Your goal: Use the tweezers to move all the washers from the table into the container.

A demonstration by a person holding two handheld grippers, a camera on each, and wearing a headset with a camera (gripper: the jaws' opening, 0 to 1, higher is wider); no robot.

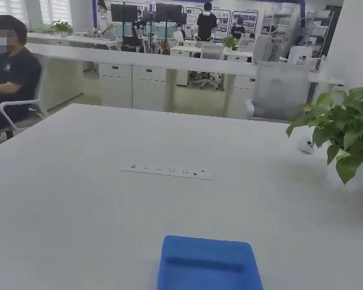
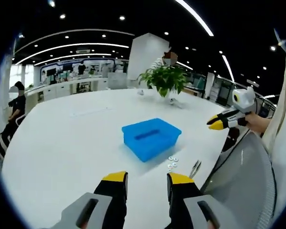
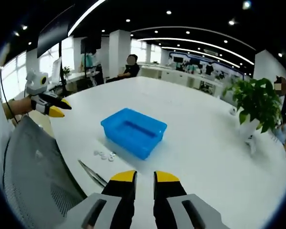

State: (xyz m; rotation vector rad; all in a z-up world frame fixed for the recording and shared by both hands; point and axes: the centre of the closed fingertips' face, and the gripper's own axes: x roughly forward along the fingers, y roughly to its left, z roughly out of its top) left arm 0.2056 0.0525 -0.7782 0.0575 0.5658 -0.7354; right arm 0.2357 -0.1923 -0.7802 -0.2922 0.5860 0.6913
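Left gripper (image 2: 148,183) is held raised over the tabletop (image 2: 62,143), fingers (image 2: 115,177) well apart and empty. Right gripper (image 3: 145,183) is likewise raised, its fingers (image 3: 168,177) narrowly parted and empty. Blue container (image 2: 151,138) shows a bare floor. Washers (image 2: 172,163) and tweezers (image 2: 195,168) lie just beside it.

No legible text, number or brand in any view. Wall posters (image 1: 230,18), head view 12 o'clock, far back: print too blurred to read. Socket strip (image 1: 166,171) set in table (image 1: 78,229), head view centre: marks too small to read.
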